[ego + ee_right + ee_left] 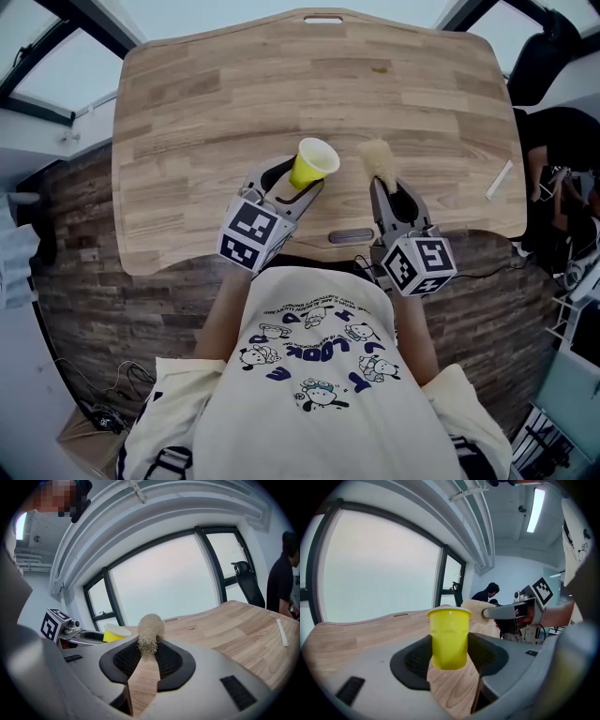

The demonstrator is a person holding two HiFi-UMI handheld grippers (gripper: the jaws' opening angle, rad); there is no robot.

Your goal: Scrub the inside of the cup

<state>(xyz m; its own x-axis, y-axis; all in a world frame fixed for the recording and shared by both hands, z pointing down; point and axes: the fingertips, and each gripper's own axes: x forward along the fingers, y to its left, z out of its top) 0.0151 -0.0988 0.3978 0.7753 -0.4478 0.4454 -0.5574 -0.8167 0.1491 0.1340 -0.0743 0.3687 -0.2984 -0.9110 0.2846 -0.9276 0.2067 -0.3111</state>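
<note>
yellow and thin-walled, the small plastic cup (449, 637) was clamped by its lower half in the left tool (292, 190). the jaws stood fairly wide around it and held it off the pale wooden bench (234, 103), near the front edge, with its mouth tipped up and away from the person. the right tool (149, 660) had its jaws drawn much closer together, pinching the bottom end of a beige fibrous scrubber (377, 157) that stuck out ahead of it. the scrubber was beside the cup's rim, on its right, and not yet inside.

from where i stood, the worry was the cup. its wall already looked dimpled where it was gripped, so a firm push with the scrubber might buckle it further or lever it out of the grip. the scrubber was held only by its end, so it could bend or slide back if it met the rim off-centre.
</note>
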